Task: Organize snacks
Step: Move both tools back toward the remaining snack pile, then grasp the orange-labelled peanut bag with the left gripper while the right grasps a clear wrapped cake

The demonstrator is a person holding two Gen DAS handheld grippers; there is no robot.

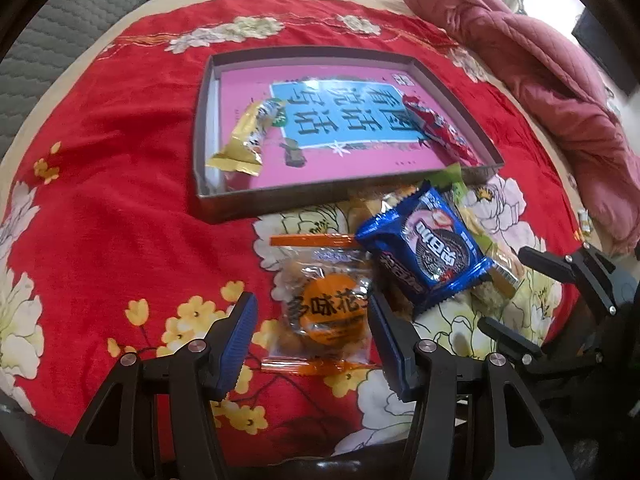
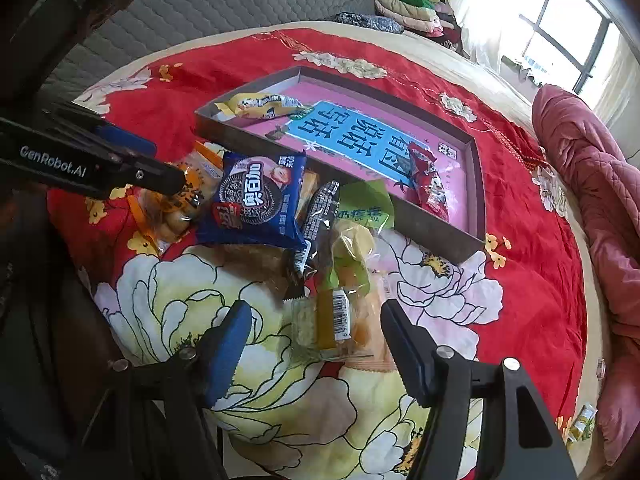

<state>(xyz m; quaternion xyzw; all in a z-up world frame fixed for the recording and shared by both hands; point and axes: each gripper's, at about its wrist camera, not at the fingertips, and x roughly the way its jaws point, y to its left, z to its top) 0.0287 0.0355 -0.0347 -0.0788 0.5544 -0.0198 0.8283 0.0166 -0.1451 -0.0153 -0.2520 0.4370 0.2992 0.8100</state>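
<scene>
— While the left hand-held gripper (image 1: pixel 310 338) hangs low over the red floral bedspread (image 1: pixel 104 216), what sits between its fingers?

— A clear packet with an orange round label (image 1: pixel 326 312). Both blue pads (image 1: pixel 240 332) stand wide apart on either side of it, and neither seems to press the wrapper, so nothing is held.

— And the right hand-held gripper (image 2: pixel 316 344)?

— Also spread wide. A clear-wrapped pastry with a yellow barcode sticker (image 2: pixel 340 320) lies between its fingers on the large pale flower print; whether the pads touch it I cannot tell, as the wrapper edge is blurred.

— Where are the other snacks?

— A loose pile lies just in front of the shallow grey box (image 1: pixel 204 136). The blue cookie packet (image 2: pixel 256 200) rests on top, overlapping a black-and-clear wrapper (image 2: pixel 320 216) and a green-topped packet (image 2: pixel 362 204), which leans against the box's near wall.

— Anything already inside the box?

— Two. A gold-wrapped bar (image 1: pixel 244 140) lies near one side and a red packet (image 1: pixel 436 130) near the other, both resting on a pink book with a blue title panel (image 1: pixel 340 116) that covers the box floor.

— What else is on the bed?

— A pink quilted blanket (image 1: pixel 540 68) is bunched along the far edge.
</scene>
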